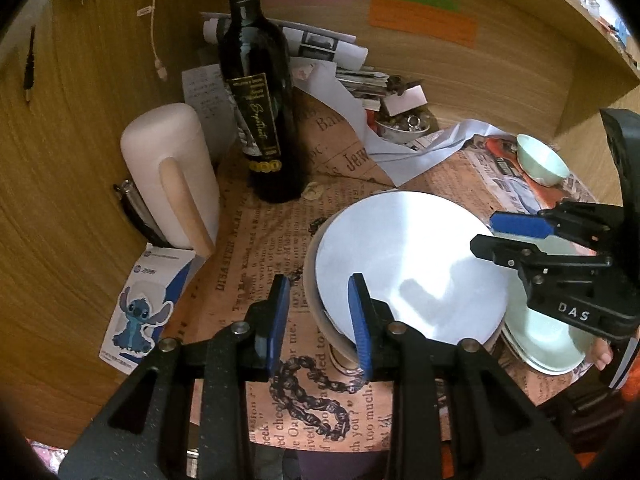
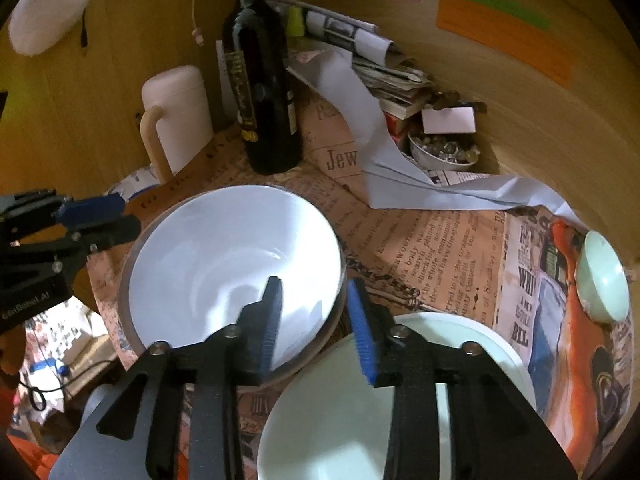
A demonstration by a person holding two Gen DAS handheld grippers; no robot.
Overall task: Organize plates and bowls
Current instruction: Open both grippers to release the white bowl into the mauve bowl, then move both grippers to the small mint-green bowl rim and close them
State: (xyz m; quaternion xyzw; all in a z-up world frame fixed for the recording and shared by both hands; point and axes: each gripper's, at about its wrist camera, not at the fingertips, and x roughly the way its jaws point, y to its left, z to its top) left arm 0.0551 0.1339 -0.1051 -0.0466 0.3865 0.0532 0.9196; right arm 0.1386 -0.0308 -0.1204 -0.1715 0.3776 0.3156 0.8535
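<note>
**Between two grippers: a white bowl on a paper-covered table**

Near the front edge of the table [image 1: 256, 240], which is covered in printed newspaper sheets, a large white bowl [image 2: 224, 264] stands upright with its mouth facing up; being round, it has no long axis. From the left wrist view the left gripper [image 1: 320, 324] points steeply down at the bowl's left side; its right blue pad lies against the rim while its left pad stands clear of the bowl over the paper, so the jaws are parted and not clamped on anything. From the right wrist view the right gripper [image 2: 316, 328] also angles steeply down and straddles the bowl's right rim; its left finger is inside the bowl, its right finger outside, and a gap shows on both sides of the rim, so it is released rather than grasping. Each gripper shows at the side of the other's view, reaching in level across the table. Just right of the bowl, and touching or nearly touching it, a stack of pale green plates [image 2: 360, 412] lies flat by the front edge; a small pale green bowl [image 2: 604, 276] sits upright well apart near the table's right edge. Toward the back edge stand a dark wine bottle [image 1: 260, 112] and a cream jug [image 1: 172, 172], both upright; a dark chain [image 1: 316, 400] lies on the paper below the left gripper.
</note>
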